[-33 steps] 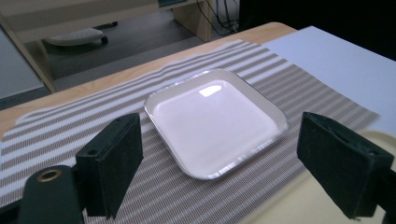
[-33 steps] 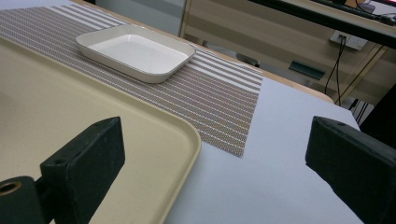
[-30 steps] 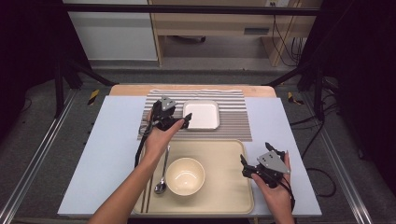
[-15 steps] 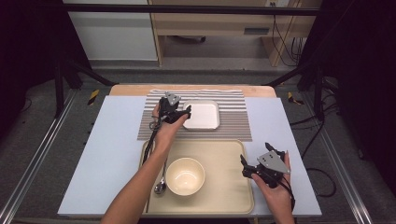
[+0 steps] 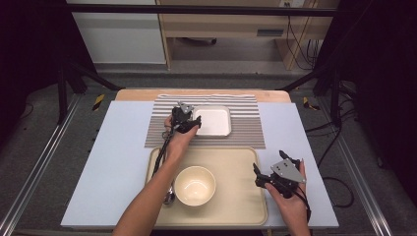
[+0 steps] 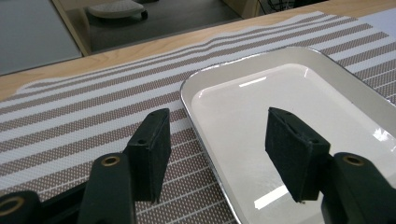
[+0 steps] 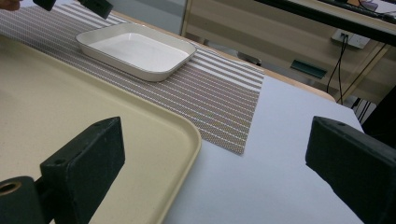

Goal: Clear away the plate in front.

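Closing in on the white dish rim

Reaching over the light-blue table cover (image 5: 98, 162), left gripper (image 5: 189, 123) sits at the near-left edge of the white rectangular dish (image 5: 214, 120), which lies on the striped placemat (image 5: 246, 132) beyond the beige tray (image 5: 236, 196). Tray holds a cream bowl (image 5: 195, 185) with a spoon (image 5: 168, 196) just beside it. Judgement: grasp of the dish is just starting, lift and whatever placement follows all left.

Left gripper view gives what the high view can't: jaws straddle the dish rim (image 6: 196, 116), one pad outside on the mat, one over the dish floor. They have just been closing, now half-wide, pads not yet pressing.

Right gripper (image 5: 275, 178) hovers at the tray's right edge, jaws wide, nothing between them.
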Tool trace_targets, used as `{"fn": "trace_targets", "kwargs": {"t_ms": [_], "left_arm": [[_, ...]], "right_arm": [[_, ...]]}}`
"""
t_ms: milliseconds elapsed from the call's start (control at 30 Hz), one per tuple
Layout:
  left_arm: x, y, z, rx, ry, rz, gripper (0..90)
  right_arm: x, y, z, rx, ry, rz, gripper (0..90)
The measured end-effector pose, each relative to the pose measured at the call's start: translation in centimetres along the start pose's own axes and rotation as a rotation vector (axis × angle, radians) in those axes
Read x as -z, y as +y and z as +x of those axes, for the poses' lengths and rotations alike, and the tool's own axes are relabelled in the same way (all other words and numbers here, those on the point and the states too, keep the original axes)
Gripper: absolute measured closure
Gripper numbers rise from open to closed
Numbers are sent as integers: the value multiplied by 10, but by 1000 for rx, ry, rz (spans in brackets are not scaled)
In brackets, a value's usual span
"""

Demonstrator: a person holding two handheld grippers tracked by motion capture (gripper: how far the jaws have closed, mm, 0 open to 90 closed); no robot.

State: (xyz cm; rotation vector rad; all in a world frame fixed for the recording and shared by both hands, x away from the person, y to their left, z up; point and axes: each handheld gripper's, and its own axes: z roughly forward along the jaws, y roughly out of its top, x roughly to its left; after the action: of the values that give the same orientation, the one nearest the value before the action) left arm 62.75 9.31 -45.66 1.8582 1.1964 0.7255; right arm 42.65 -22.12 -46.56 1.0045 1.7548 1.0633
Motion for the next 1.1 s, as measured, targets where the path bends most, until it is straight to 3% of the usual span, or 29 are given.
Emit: {"fn": "trace_targets", "kwargs": {"t_ms": [467,700,1100], "left_arm": [[-11,-12,-1,12,-20,84,488],[-14,-14,0,42,-40,122,570],[-17,-16,-2,46,-43,151,619]], "right_arm": [[0,0,0,-3,1,4,49],[0,0,-1,-1,2,4,49],[0,-1,0,-1,3,8,50]]}}
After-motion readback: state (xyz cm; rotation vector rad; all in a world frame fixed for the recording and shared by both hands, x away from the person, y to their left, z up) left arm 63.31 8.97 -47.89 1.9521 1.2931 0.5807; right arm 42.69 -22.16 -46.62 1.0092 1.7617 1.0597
